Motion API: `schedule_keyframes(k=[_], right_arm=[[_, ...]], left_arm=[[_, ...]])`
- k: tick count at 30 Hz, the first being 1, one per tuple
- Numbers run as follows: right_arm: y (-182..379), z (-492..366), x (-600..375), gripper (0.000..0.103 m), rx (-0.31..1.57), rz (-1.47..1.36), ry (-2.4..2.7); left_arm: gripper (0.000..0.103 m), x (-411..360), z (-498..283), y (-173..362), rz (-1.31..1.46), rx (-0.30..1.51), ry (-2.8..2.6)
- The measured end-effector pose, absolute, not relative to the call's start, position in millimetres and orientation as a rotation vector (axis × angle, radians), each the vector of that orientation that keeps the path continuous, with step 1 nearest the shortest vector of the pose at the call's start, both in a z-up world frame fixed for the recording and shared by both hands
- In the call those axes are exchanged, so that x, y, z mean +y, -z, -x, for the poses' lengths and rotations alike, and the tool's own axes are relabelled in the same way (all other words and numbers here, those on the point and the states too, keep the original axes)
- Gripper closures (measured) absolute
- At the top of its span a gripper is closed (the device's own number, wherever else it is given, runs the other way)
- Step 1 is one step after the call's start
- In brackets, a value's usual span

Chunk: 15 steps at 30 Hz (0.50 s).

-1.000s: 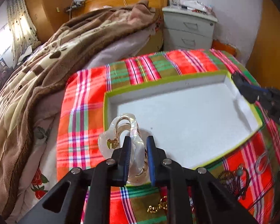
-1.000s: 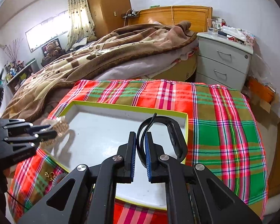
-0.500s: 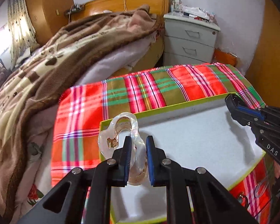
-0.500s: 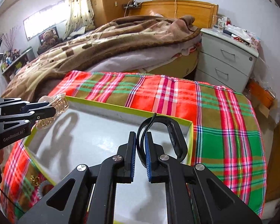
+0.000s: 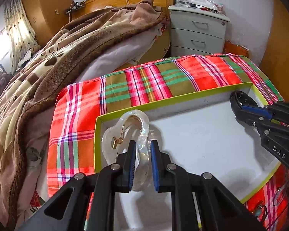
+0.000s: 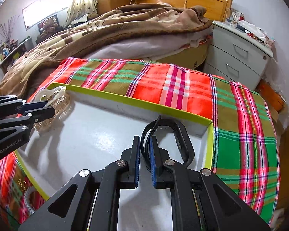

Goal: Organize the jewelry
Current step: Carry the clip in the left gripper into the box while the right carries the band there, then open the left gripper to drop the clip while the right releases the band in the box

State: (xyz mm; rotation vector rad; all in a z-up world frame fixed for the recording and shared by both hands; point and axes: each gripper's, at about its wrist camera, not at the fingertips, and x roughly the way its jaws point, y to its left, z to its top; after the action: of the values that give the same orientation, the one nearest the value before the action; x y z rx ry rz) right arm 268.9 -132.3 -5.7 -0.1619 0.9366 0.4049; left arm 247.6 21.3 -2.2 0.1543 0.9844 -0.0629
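Bright daylight, sharp, fisheye-warped edges

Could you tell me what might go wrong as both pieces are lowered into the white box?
The hair claw sits at the far-left corner, partly over the box rim; released there, it may catch the edge or tip outside. The left gripper pinches only one glossy curved side, so the claw could twist or slip. The right gripper holds the black band by a thin strap near the wall, where it may snag.

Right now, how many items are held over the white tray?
2. A pearly translucent hair claw clip in the left gripper at the green-rimmed white tray's left corner; a black wristband in the right gripper at its right corner.
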Motion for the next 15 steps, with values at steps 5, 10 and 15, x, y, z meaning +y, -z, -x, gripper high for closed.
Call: schedule_keyframes(k=[5,10,15], right_arm=[[8.4,-270.7,-131.7,0.093,0.947,0.159,-0.398],[7.6,-270.5,-132.7,0.093,0.944,0.155,-0.395],[4.5,-269.7,-134.4,0.087,0.934,0.129,-0.390]], left_arm=[[0.087,24.0,-249.1,5.3,-0.130,0.998,0.063],[0.075,26.2,-249.1,6.1,-0.097,1.010,0.080],[0.069,31.2,-248.5,4.6,-0.032,1.009,0.097]])
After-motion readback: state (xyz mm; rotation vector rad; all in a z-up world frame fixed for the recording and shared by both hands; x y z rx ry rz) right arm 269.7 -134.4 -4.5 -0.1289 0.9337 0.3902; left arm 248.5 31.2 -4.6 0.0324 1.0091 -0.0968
